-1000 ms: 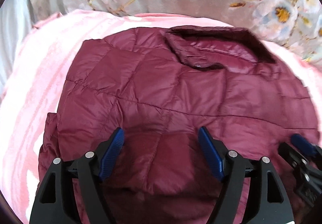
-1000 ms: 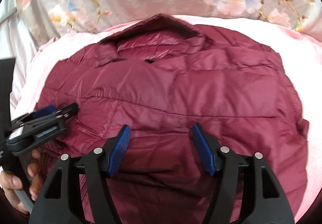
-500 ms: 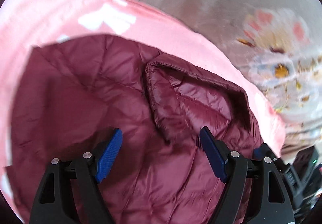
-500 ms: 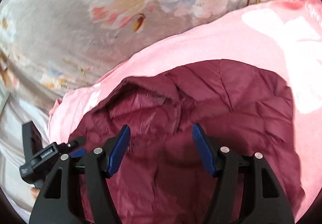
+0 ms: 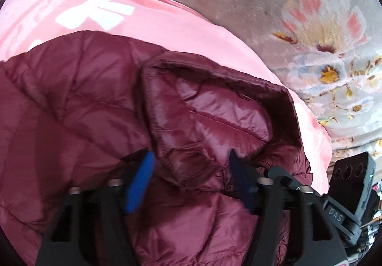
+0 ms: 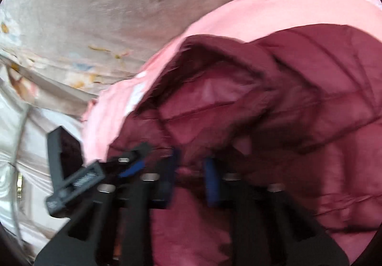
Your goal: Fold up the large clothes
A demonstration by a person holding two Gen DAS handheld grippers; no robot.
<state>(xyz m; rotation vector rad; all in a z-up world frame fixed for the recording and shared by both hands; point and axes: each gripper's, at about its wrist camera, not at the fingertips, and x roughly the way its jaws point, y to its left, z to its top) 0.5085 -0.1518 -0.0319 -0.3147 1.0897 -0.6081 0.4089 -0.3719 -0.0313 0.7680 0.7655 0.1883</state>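
Two claws are at the collar end of a maroon quilted jacket (image 5: 83, 108) that lies spread on a pink blanket (image 5: 186, 24) over a bed, with a grey floral cover (image 5: 310, 34) beyond it on the far side. The left claw (image 5: 188, 180) stands with its fingers well apart, straddling the near left corner of the turned-over collar (image 5: 214, 108); its blue pads flank the fabric and I cannot tell that either one presses it. The right claw (image 6: 191, 177) is blurred in its own view, its fingers drawn much closer together with a small fold of jacket material between them, though whether they have actually pinched it I cannot tell. The right claw's body also shows at the right edge of the left view, just beside the collar's right end.

As I judge it, the step in hand is taking hold of the collar edge at both ends before a fold. The next move calls for both claws to close firmly on the slippery puffed fabric, catching all layers, then lifting together and evenly so the far end can be carried toward the near hem without the jacket skewing
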